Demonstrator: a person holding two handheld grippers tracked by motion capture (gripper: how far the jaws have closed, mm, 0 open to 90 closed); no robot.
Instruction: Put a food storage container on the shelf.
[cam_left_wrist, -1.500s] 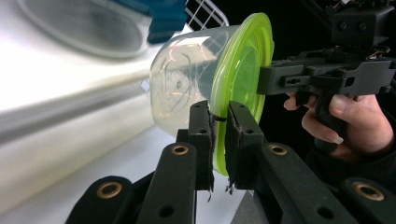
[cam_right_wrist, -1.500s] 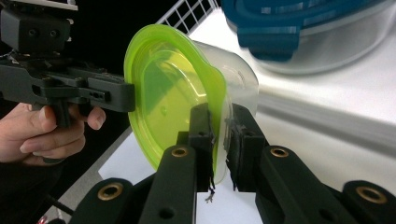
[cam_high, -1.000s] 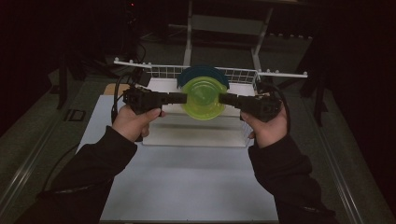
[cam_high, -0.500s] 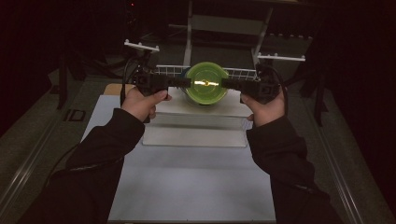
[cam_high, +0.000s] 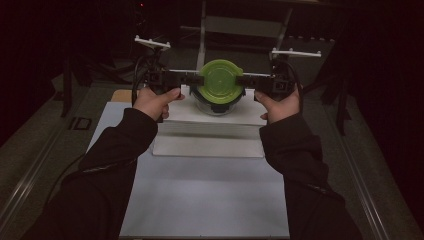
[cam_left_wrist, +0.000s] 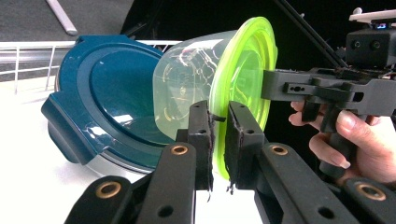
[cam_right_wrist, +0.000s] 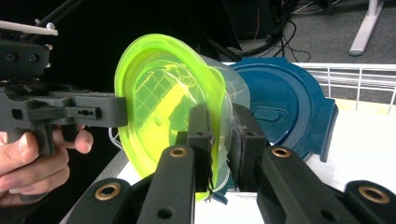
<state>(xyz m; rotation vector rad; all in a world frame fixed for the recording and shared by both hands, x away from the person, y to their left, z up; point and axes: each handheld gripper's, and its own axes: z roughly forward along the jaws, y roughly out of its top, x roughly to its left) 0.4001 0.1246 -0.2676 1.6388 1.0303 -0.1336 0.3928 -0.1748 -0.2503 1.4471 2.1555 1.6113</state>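
Nearest you, bare white tabletop (cam_high: 210, 200) lies between your sleeves. Beyond it, your left tool (cam_high: 192, 79) and right tool (cam_high: 245, 80) each clamp opposite edges of the green lid (cam_high: 219, 80) on a clear container (cam_high: 216, 105), held above a white board (cam_high: 210, 145). Behind it stands a dark blue lid (cam_left_wrist: 107, 98), then a white wire rack (cam_right_wrist: 355, 79). Since a second ago, the container has moved farther from you, covering the blue lid.

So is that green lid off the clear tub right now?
No: in the left gripper view the green lid sits on the rim of the clear tub, and the left gripper has its jaws clamped on that rim.
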